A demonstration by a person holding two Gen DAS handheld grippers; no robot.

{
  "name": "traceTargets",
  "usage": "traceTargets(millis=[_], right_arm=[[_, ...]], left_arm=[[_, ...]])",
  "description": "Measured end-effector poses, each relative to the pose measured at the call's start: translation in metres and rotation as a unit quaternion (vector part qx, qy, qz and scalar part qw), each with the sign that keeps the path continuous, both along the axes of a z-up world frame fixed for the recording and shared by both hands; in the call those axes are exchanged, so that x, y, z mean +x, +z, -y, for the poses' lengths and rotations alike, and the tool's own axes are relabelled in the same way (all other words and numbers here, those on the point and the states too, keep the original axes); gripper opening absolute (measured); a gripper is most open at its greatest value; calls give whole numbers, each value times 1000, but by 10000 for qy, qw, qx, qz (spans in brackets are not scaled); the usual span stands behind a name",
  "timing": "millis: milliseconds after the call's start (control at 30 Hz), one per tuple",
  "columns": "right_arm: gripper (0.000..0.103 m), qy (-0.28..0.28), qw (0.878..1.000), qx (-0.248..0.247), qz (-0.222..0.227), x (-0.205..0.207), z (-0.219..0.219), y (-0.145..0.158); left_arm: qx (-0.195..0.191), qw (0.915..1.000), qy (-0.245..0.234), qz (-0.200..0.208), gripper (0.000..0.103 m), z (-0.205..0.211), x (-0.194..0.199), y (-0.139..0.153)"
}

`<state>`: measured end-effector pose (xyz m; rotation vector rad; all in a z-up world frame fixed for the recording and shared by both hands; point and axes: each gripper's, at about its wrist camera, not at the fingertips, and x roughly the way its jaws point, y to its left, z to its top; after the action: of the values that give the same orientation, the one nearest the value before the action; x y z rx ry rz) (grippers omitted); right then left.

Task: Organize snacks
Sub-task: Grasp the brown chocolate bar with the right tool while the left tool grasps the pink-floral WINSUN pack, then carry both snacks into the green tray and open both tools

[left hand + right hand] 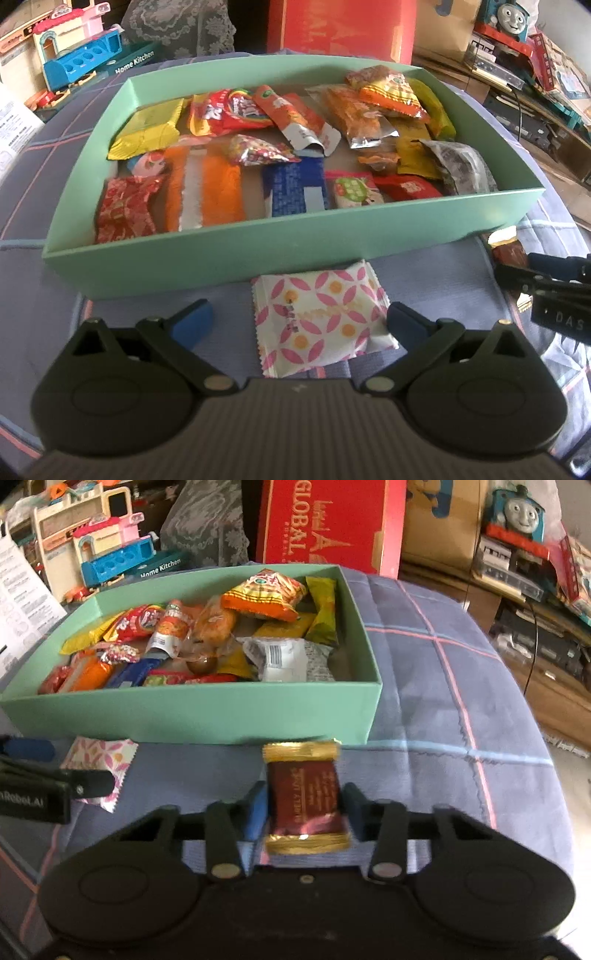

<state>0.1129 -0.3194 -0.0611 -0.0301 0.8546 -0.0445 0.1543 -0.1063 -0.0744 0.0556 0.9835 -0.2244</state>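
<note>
Outside the green box (192,716), two snacks lie on the blue quilt (424,701). Right tongs (304,805) flank the dark red, gold-ended bar (304,801), contact unclear; left tongs (299,321) stand spread around the pink-patterned packet (321,314). Both wrappers look light, crinkly and slippery; best gripped mid-body. Blur obscures lettering.

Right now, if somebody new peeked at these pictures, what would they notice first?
Probably the green box in the middle of the blue checked cloth, heaped with bright snack packets. In front of it lie two loose snacks: a pink-flowered packet between the left gripper's wide-open jaws, and a dark red, gold-ended bar between the right gripper's narrowed jaws.
</note>
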Motion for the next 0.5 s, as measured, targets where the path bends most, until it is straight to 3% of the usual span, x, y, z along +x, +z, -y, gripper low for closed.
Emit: traceTargets(millis=[33,100,233,267,433,500], right_arm=[[37,-55,10000,48,-10,0,1,1],[37,-191,9996,212,-43,-1,4,3],[37,-364,9967,715,-82,-10,7,6],[37,-394,9960,800,-93,-12,8,6],[36,-525,9911,1212,-158,-27,8,8],[36,-550,9901,1279,-154,-31,8,9]], left_arm=[[24,10000,-50,63,95,1,-1,0],[59,9996,-209,175,73,5,-4,2],[-93,9994,-302,143,62,5,-5,7],[-103,9995,-283,135,51,3,-6,8],[-276,9992,-286,77,44,-6,-12,13],[-300,9991,-264,151,33,-8,-17,17]])
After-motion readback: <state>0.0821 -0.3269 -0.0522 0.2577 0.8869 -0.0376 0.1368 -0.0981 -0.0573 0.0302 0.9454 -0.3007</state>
